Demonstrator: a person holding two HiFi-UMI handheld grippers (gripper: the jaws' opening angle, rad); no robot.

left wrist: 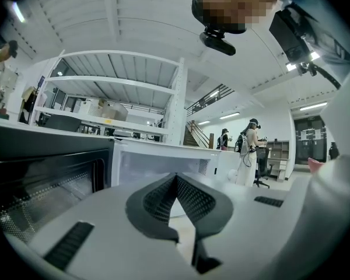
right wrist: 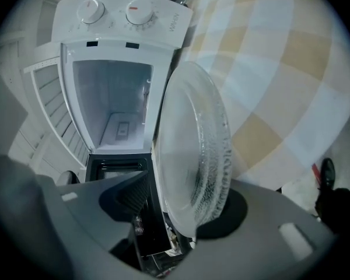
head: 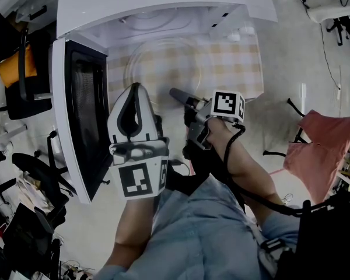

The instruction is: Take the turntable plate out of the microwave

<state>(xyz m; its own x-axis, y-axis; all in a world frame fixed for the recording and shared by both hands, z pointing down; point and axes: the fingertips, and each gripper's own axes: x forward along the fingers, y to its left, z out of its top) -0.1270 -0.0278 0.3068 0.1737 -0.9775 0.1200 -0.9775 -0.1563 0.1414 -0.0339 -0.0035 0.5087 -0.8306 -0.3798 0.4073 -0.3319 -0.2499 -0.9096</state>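
The clear glass turntable plate (head: 157, 66) lies on the checkered tablecloth (head: 233, 69) in front of the white microwave (head: 163, 4), whose door (head: 81, 115) hangs open to the left. My right gripper (head: 176, 95) is at the plate's near rim. In the right gripper view the plate's (right wrist: 192, 150) edge sits between the jaws of the right gripper (right wrist: 184, 206), which stand wide; the left pad (right wrist: 133, 194) is clear of the glass, and the empty cavity (right wrist: 114, 104) shows behind. My left gripper (head: 137, 89) is held above the table edge by the door, shut (left wrist: 176, 179) on nothing.
Black office chairs (head: 23, 80) crowd the floor left of the door. A chair draped in red cloth (head: 324, 150) stands at the right. In the left gripper view, metal shelving (left wrist: 116, 92) and standing people (left wrist: 248, 150) are far behind the microwave.
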